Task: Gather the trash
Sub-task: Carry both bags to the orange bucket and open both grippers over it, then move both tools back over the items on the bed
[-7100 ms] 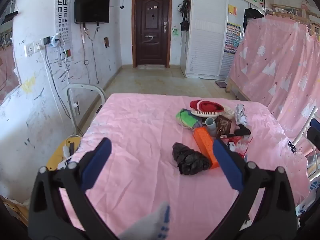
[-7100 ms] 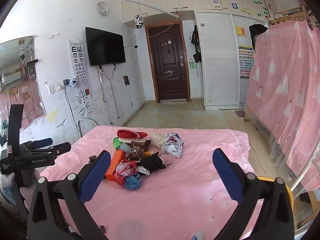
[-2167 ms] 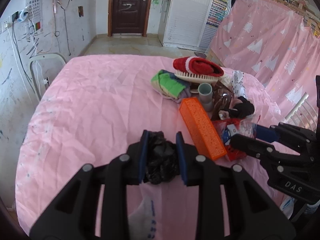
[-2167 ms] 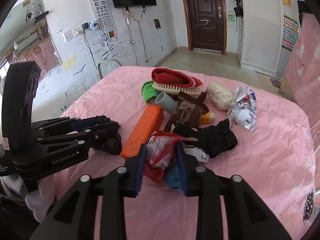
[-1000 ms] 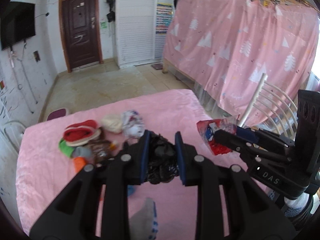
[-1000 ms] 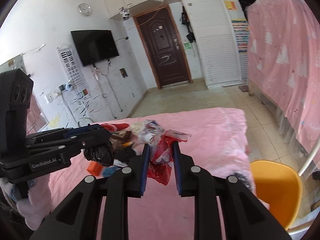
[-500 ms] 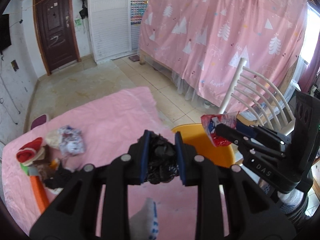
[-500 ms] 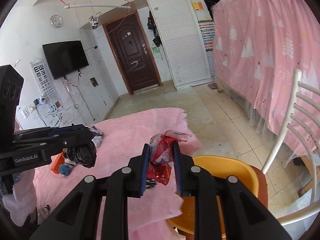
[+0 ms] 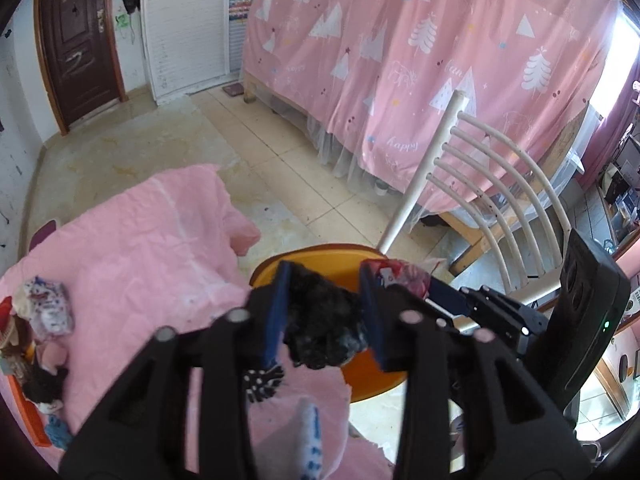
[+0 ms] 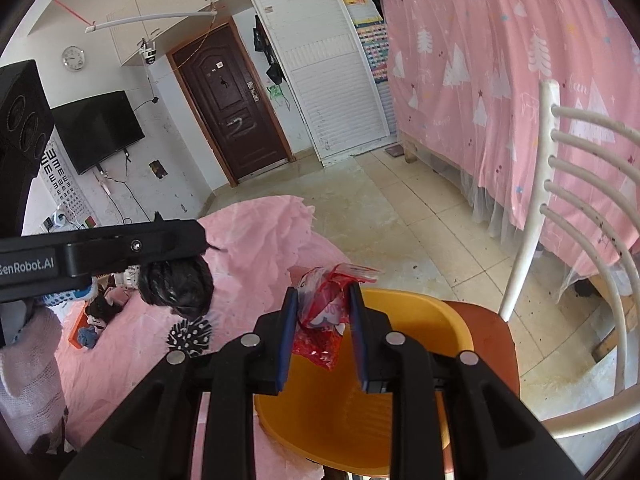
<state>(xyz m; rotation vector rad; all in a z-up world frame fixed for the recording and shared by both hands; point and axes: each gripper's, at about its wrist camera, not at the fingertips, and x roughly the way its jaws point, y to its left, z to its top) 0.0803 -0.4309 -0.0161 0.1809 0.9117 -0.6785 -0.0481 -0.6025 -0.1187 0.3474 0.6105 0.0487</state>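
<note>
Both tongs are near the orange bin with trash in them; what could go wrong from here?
The left tongs are opening, and in the right wrist view the black bag hangs over the pink bedspread, so it may miss the orange bin. The red wrapper may snag in the right tongs.

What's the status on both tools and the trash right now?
Left tool opening, black bag between its pads over the orange bin. Right tool pinching the red wrapper above the bin. Nothing blocking the drop.

We see a black crumpled bag, red wrapper, orange bin, pink tablecloth, white-tree-patterned pink curtain.
</note>
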